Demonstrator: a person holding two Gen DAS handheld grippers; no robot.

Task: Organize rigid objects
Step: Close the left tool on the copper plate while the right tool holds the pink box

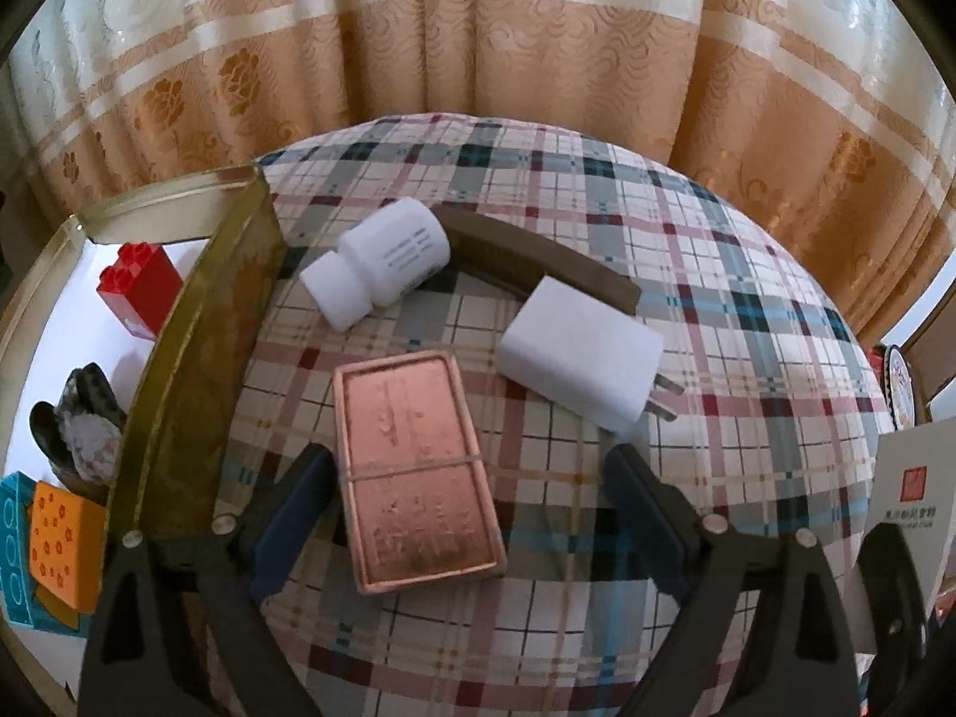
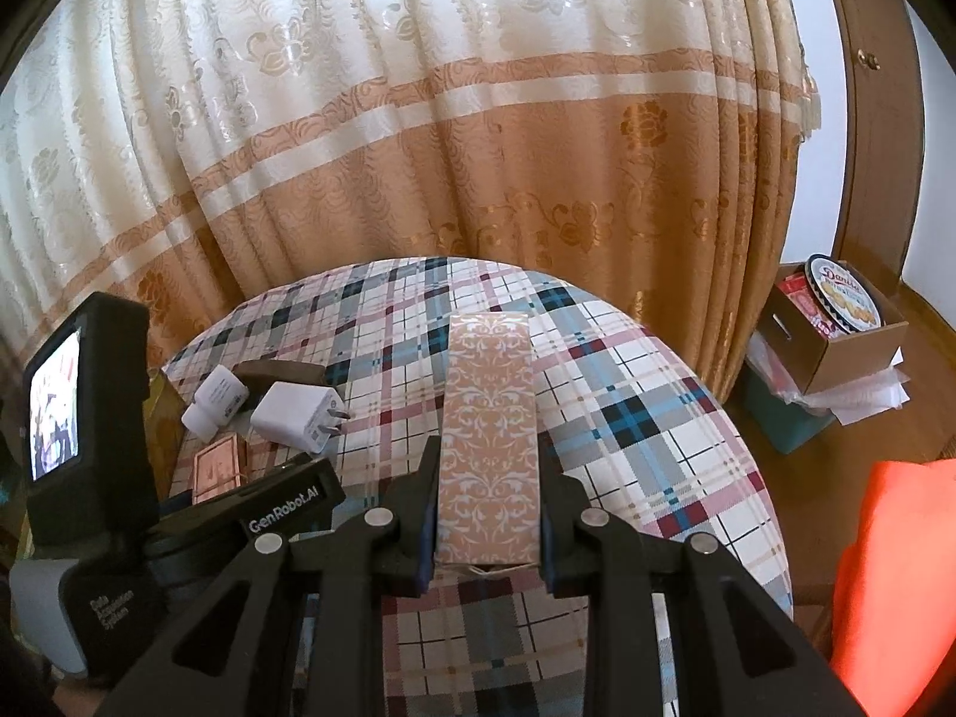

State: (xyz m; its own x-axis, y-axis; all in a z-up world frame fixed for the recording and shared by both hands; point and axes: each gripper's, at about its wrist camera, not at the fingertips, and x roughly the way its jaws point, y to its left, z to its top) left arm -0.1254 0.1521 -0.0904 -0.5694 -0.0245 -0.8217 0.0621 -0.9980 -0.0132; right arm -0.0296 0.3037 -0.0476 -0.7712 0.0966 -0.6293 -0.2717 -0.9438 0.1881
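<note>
While the left gripper (image 1: pixel 472 514) gapes around the copper tin (image 1: pixel 415 478), the right gripper (image 2: pixel 487 514) pinches the patterned box (image 2: pixel 489 442) — lengthwise.

The checked tablecloth (image 1: pixel 687 275) is woven cloth, matt and soft-looking; the copper-coloured tin (image 1: pixel 415 475) has an embossed metal lid with a dull sheen; the white bottle (image 1: pixel 382 263) and the white plug adapter (image 1: pixel 582 352) are smooth plastic, faintly glossy, the adapter with bare metal prongs; the box wall (image 1: pixel 197 358) looks like glossy gold card; the curtain (image 2: pixel 478 149) is lustrous patterned fabric; the patterned box (image 2: pixel 490 436) looks like matt printed paper; the gripper fingers (image 2: pixel 418 514) are matt black plastic.
</note>
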